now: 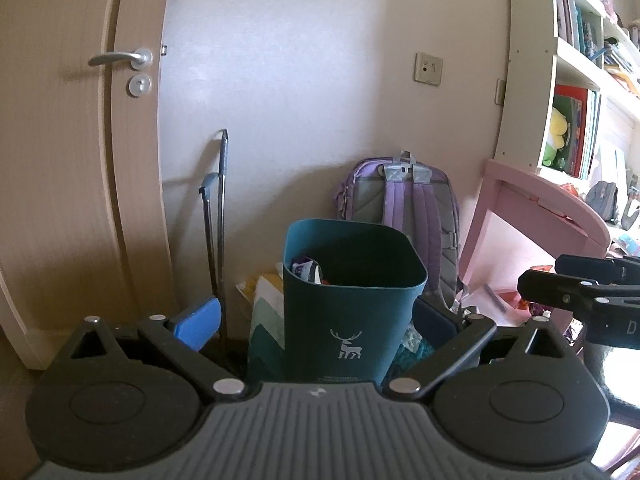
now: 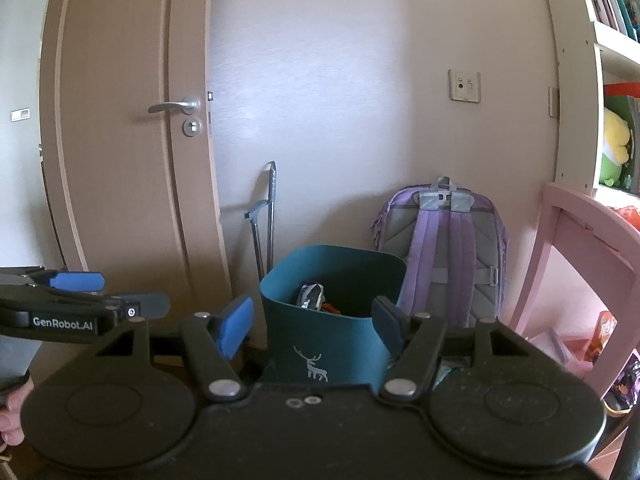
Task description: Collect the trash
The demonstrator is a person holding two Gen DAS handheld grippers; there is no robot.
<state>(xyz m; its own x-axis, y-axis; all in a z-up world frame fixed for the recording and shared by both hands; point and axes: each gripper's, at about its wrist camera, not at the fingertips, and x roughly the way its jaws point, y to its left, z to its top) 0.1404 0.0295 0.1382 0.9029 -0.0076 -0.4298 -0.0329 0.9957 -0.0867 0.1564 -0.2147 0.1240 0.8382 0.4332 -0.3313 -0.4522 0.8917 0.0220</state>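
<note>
A teal trash bin (image 1: 352, 312) with a white deer print stands on the floor by the wall, with wrappers (image 1: 306, 270) inside. It also shows in the right wrist view (image 2: 332, 328), holding a crumpled wrapper (image 2: 311, 296). My left gripper (image 1: 316, 322) is open and empty, its blue pads on either side of the bin in view. My right gripper (image 2: 312, 326) is open and empty, framing the bin the same way. The right gripper shows at the right edge of the left wrist view (image 1: 580, 292); the left gripper shows at the left of the right wrist view (image 2: 80, 304).
A purple backpack (image 1: 404, 200) leans on the wall behind the bin. A folded trolley handle (image 1: 218, 220) stands by the closed door (image 1: 80, 160). A pink desk (image 1: 540, 208) and a bookshelf (image 1: 580, 80) are at the right. Papers and cloth (image 1: 264, 300) lie beside the bin.
</note>
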